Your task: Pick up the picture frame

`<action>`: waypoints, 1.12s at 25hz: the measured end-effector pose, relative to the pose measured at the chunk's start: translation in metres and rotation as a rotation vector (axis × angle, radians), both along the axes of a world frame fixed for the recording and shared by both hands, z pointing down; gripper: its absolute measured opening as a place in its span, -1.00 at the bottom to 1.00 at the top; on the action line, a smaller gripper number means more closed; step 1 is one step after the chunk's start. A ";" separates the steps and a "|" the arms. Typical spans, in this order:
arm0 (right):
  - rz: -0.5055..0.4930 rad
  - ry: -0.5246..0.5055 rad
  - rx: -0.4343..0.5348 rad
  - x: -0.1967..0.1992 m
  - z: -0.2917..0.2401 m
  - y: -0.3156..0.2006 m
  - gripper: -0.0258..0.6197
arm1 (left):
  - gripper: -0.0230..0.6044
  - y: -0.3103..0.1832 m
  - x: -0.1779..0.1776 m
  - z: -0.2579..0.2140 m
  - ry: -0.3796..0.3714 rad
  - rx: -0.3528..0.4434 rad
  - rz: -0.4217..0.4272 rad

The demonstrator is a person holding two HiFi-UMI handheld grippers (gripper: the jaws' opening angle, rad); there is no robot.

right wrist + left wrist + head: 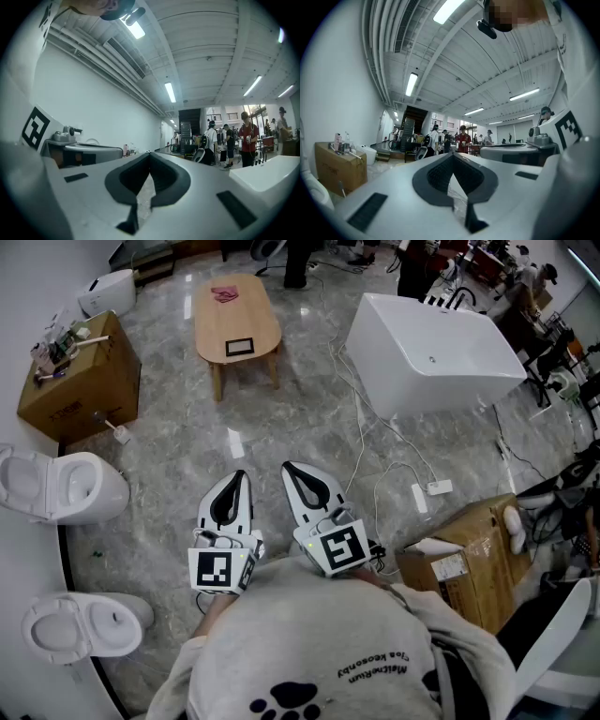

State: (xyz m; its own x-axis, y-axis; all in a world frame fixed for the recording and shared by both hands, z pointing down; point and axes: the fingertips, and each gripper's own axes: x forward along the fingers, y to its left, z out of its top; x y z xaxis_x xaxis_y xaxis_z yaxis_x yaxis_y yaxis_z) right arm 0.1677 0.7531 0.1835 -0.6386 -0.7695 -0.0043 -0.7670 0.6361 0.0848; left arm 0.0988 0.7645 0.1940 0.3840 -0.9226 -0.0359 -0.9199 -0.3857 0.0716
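Observation:
The picture frame (239, 347), dark-edged with a pale middle, lies flat on the near end of an oval wooden table (255, 318) across the floor. Both grippers are held close to the person's chest, far short of the table and pointing toward it. The left gripper (240, 474) is shut with nothing in it, its tips meeting in the left gripper view (452, 155). Beside it, the right gripper (289, 467) is also shut and empty (149, 153). The frame does not show in either gripper view.
A pink item (225, 293) lies at the table's far end. A white bathtub (431, 352) stands to the right, and a cardboard box (80, 381) and two toilets (56, 486) (80, 624) to the left. Cables (375, 465) cross the marble floor. Another box (469, 559) sits near right.

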 end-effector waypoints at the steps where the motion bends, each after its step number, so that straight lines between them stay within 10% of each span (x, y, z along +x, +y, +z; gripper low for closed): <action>1: -0.002 0.001 0.000 -0.002 0.000 -0.002 -0.90 | -0.90 -0.002 -0.002 0.000 0.003 0.002 -0.002; 28: -0.050 -0.034 -0.073 -0.016 0.014 -0.187 -0.89 | -0.90 -0.177 -0.020 0.011 -0.001 -0.026 -0.064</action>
